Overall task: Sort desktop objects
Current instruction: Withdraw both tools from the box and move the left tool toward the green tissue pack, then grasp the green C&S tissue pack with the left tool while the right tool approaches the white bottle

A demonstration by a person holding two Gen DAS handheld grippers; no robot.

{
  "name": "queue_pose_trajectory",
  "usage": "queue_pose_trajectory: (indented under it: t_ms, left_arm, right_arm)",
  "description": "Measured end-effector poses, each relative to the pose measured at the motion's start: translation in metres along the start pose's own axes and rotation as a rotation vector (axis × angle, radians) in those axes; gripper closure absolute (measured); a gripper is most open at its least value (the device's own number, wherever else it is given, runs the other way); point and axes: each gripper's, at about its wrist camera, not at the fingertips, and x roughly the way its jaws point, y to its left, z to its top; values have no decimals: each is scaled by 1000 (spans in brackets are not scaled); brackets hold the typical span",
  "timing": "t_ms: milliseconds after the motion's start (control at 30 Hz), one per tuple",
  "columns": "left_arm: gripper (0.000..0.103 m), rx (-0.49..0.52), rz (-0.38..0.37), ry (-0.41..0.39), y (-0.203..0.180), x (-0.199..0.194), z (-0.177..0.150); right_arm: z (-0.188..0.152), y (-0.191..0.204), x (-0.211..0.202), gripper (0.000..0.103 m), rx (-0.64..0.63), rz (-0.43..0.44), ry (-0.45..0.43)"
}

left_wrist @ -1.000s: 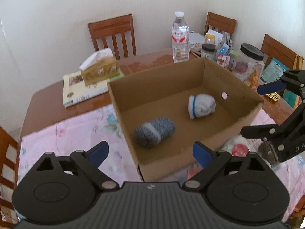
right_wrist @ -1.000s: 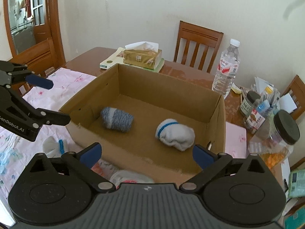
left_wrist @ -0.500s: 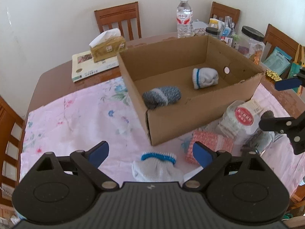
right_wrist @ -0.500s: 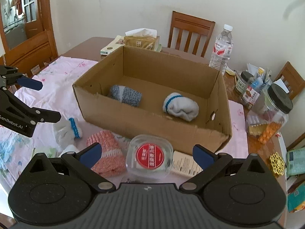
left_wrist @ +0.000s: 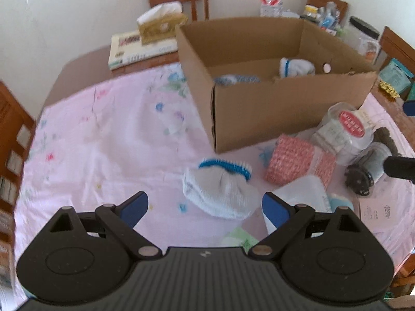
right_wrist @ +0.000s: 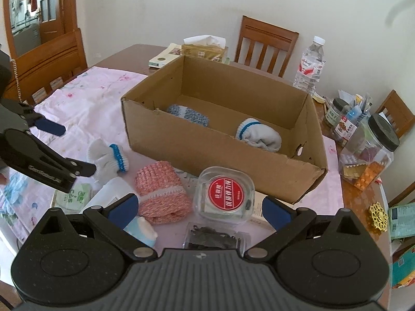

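Left gripper (left_wrist: pixel 205 206) spread wide, empty, hovering low over a white sock with blue cuff (left_wrist: pixel 220 188) on the pink floral cloth (left_wrist: pixel 103 134). Beside it, a pink knitted roll (right_wrist: pixel 162 190), then a clear container with red label (right_wrist: pixel 225 194), both just in front of the cardboard box (right_wrist: pixel 207 150). Inside, a blue-grey sock (right_wrist: pixel 188 114) and another white sock (right_wrist: pixel 259 134). Right gripper (right_wrist: pixel 198 207) likewise spread, holding nothing.

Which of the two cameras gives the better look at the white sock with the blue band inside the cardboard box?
The right wrist view: the white sock shows nearly whole over the box wall. In the left wrist view, the sock is smaller, blurrier and partly hidden by the wall.
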Motion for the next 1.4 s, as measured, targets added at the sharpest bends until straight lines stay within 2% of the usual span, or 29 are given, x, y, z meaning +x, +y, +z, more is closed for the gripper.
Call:
queue_pose_trajectory:
  t_ms: [267, 600, 1067, 1267, 1400]
  left_arm:
    - [8, -96, 43, 61, -1, 16, -19]
    - [8, -177, 46, 101, -1, 22, -35]
    - [8, -195, 66, 124, 11, 5, -57]
    - [8, -216, 70, 115, 10, 2, -66]
    - [8, -178, 76, 89, 4, 3, -65]
  right_arm:
    - [-4, 2, 6, 0, -28, 39, 14]
    - [-2, 2, 12, 0, -66, 78, 20]
    - [6, 5, 17, 0, -140, 131, 15]
    - [9, 13, 20, 0, -196, 204, 16]
    - [11, 17, 22, 0, -243, 255, 16]
